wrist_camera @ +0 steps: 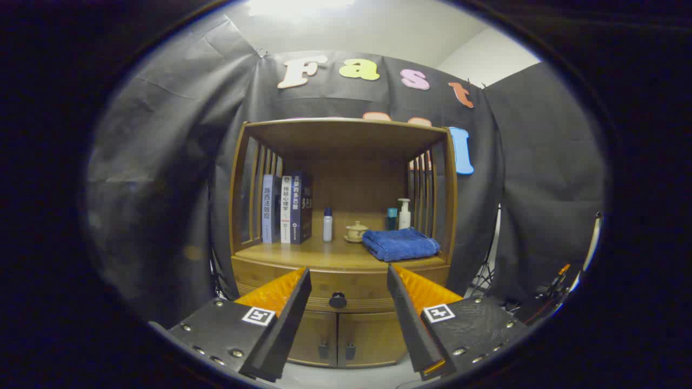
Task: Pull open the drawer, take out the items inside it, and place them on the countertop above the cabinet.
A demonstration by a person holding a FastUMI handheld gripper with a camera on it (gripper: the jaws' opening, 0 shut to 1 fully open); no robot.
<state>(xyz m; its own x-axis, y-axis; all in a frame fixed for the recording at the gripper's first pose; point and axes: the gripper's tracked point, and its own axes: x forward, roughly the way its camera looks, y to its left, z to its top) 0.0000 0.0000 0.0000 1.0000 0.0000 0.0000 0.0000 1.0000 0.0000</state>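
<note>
A wooden cabinet stands ahead of me. Its drawer (pixel 340 289) is closed, with a round dark knob (pixel 338 299) on its front. My gripper (pixel 348 278) is open and holds nothing. The knob sits in the gap between the two fingers, a short way beyond them. Above the drawer lies the wooden countertop (pixel 303 254), under a slatted hutch. What is inside the drawer is hidden.
On the countertop stand three books (pixel 285 208), a small white bottle (pixel 327 223), a lidded cup on a saucer (pixel 356 231), a folded blue towel (pixel 400 243), a teal container (pixel 391 218) and a pump bottle (pixel 404 214). Two cabinet doors (pixel 338 337) sit below the drawer.
</note>
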